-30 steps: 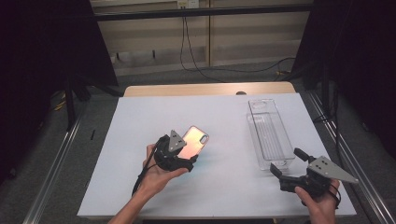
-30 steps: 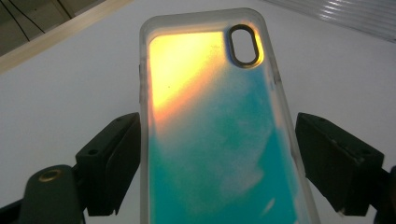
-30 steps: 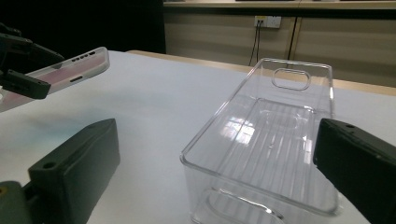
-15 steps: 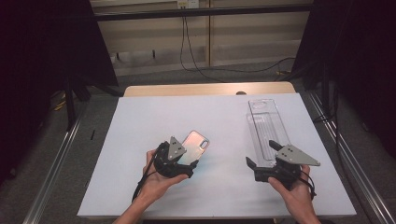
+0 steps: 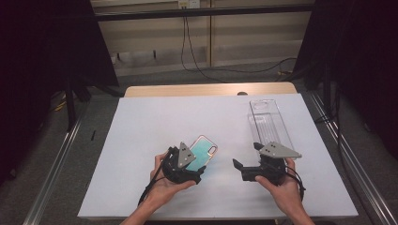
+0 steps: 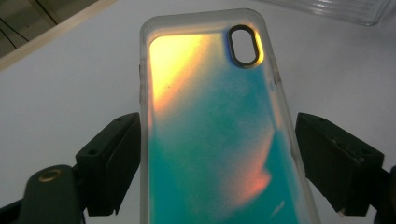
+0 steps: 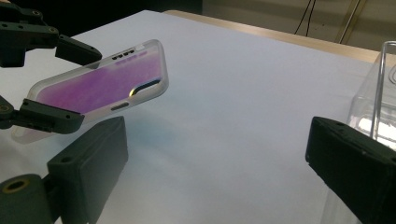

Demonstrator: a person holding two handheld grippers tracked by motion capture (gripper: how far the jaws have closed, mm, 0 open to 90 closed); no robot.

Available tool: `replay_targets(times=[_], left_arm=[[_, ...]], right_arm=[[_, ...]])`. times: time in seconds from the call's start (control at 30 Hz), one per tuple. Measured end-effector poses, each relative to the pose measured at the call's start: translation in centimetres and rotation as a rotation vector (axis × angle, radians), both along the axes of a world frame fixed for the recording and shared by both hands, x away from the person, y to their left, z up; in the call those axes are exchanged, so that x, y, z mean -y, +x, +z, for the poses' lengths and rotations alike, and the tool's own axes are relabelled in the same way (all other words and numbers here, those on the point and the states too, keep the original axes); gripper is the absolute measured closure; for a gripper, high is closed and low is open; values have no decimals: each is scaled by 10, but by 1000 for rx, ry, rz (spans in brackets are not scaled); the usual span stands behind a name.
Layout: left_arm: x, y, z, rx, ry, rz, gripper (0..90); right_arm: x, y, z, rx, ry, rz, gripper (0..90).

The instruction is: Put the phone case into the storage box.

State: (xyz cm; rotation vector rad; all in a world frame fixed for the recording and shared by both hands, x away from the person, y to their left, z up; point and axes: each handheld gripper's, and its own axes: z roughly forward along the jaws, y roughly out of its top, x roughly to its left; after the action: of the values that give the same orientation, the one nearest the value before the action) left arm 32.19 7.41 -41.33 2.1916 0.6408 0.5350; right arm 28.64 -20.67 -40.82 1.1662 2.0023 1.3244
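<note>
An iridescent phone case with a clear rim is held tilted above the white table, back side up. My left gripper is shut on it, one jaw against each long edge. Between those jaws the case glows teal and orange, with its oval camera cutout at the far end. My right gripper is open and holds nothing, a short way right of the case and pointing left at it. From that side the case looks purple, pinched in the left gripper, beyond my right gripper.
A clear, long plastic box lies on the table's right side, just behind the right hand, and it also appears at the right edge. A wooden table edge runs along the back.
My right gripper has moved left from the table's right edge toward the centre, and now faces the case. The left gripper has kept its hold on the case and shifted only slightly.
</note>
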Motion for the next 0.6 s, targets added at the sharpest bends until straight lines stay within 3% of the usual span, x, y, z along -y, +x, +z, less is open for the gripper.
replay_targets(times=[0.13,0.27,0.3,0.33,0.47,0.57,0.6], left_arm=[[4,-2,3,19,-3,0,168],[6,-3,4,32,10,-8,168],[9,-4,4,41,-1,-4,168],[9,-3,5,44,23,-17,168],[14,-4,2,53,21,-15,167],[19,-4,0,75,42,-22,167],[21,-5,-1,78,32,-14,167]], right_arm=[[-7,3,4,-10,-13,0,43],[-11,7,5,-61,-16,27,53],[-11,9,5,-85,-16,29,63],[-11,13,5,-124,-8,47,79],[-12,17,6,-175,-21,53,87],[-12,20,7,-195,-26,54,95],[-12,20,7,-195,-26,54,95]])
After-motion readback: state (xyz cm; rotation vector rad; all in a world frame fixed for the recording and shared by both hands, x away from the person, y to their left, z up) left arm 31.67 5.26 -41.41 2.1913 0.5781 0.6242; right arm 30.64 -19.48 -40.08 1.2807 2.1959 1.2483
